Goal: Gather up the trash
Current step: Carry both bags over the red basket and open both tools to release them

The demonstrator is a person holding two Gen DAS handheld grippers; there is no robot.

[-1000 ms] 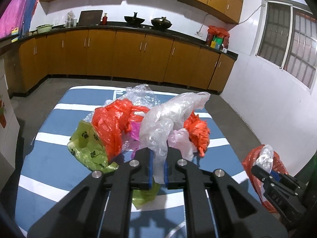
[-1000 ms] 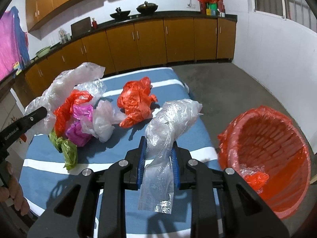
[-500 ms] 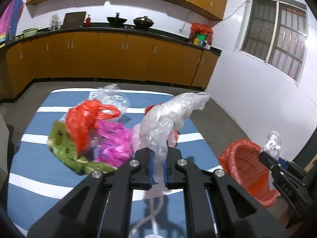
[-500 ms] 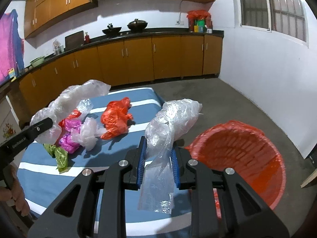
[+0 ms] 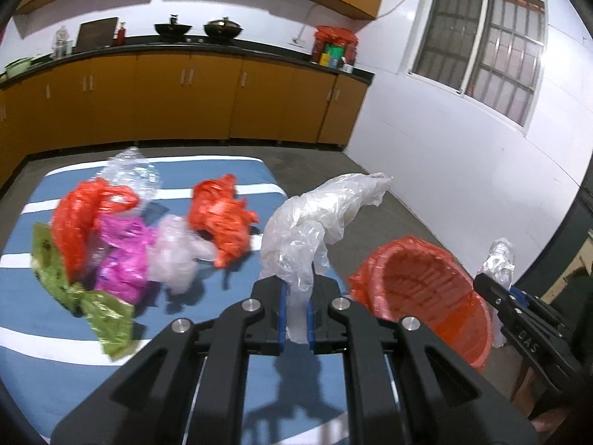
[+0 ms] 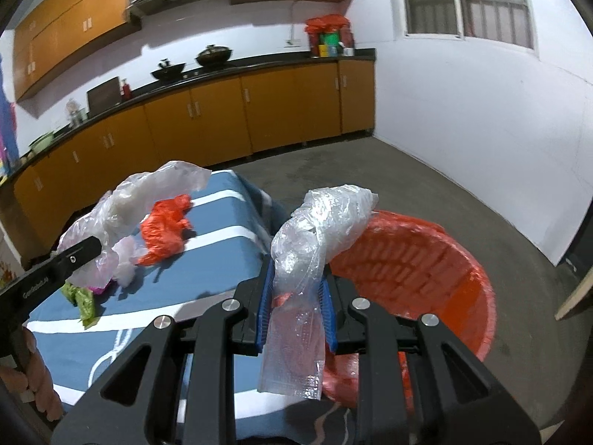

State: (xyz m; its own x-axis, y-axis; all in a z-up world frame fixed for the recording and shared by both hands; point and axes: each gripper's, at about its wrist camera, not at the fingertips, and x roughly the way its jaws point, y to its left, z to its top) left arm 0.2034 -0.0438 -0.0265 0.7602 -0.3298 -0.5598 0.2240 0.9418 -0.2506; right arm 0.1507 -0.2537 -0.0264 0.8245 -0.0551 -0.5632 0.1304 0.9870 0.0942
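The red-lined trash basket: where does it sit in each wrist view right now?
Left wrist view: red-lined trash basket at lower right, just past the striped table's edge.
Right wrist view: it fills the right centre, behind the clamped clear bag.
Shared landmark: the crumpled orange bag on the table.

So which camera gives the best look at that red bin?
The right wrist view: the red bin lies just beyond the right claw, its ribbed inside open to the camera, though the clear bag hides part of the rim. The left wrist view shows it smaller and blurred, off to the side.
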